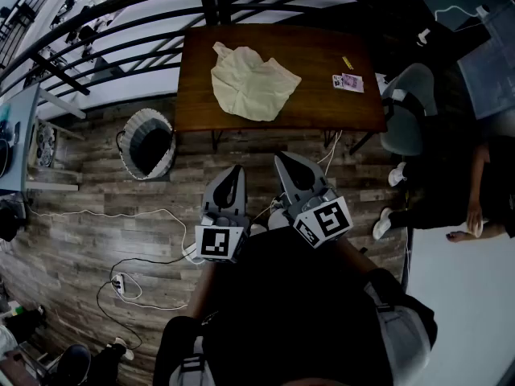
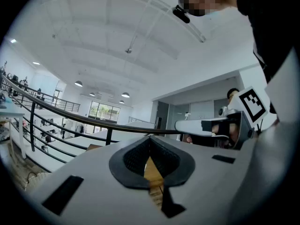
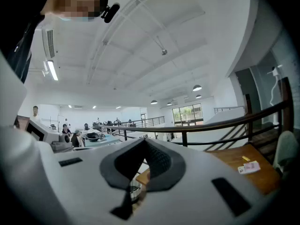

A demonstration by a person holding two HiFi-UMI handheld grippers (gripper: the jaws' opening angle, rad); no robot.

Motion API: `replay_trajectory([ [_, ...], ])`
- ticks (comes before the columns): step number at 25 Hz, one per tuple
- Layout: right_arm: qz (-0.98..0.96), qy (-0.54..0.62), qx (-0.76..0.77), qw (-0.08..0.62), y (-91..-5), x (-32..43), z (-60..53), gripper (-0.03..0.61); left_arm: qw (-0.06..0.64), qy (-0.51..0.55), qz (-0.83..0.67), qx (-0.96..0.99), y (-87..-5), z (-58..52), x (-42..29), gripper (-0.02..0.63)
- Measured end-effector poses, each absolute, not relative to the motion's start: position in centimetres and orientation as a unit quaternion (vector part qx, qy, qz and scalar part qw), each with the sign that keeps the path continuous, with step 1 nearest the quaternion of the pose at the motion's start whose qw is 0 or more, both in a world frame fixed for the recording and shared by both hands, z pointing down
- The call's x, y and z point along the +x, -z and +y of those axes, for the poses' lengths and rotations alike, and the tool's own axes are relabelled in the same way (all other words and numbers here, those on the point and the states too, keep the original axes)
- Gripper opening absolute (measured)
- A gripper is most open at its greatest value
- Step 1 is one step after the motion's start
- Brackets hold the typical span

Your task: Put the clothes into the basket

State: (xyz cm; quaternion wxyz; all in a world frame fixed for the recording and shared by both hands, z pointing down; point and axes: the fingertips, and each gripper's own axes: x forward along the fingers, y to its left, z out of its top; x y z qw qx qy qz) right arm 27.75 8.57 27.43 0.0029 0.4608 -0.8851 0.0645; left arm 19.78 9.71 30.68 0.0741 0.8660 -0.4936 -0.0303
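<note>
- Nothing is being carried yet: the left gripper (image 1: 233, 172) and the right gripper (image 1: 288, 162) are both pointing level, jaws pressed together and empty.
- The cloth (image 1: 251, 83) is lying crumpled on the wooden table (image 1: 322, 95); the basket (image 1: 131, 127) is standing on the plank floor (image 1: 88, 191) beside it.
- The next move is probably calling for opening a gripper and reaching forward to the cloth.

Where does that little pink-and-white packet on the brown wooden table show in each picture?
Head view: the small pink-and-white packet lies near the right end of the brown wooden table.
Left gripper view: not in it.
Right gripper view: the packet sits lower right, on the tabletop.
Shared landmark: the black metal railing beyond the table, in all three.
</note>
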Motion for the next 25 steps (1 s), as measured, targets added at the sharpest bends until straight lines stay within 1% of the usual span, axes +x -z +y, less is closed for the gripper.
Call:
replay_trajectory([
  [9, -0.888, -0.079, 0.453, 0.005, -27.9, 30.6, 8.9, 0.008, 0.079, 0.034, -0.502, 0.860, -30.1, 10.2, 23.2, 0.014],
  [18, -0.894, -0.078, 0.442, -0.005, -27.8, 33.1, 8.4, 0.008, 0.083, 0.026, -0.528, 0.845, -30.5, 9.7, 25.2, 0.014],
  [25, -0.891, -0.081, 0.446, -0.021, -27.8, 36.5, 8.0, 0.009, 0.078, 0.030, -0.529, 0.844, -30.6, 9.2, 28.4, 0.014],
])
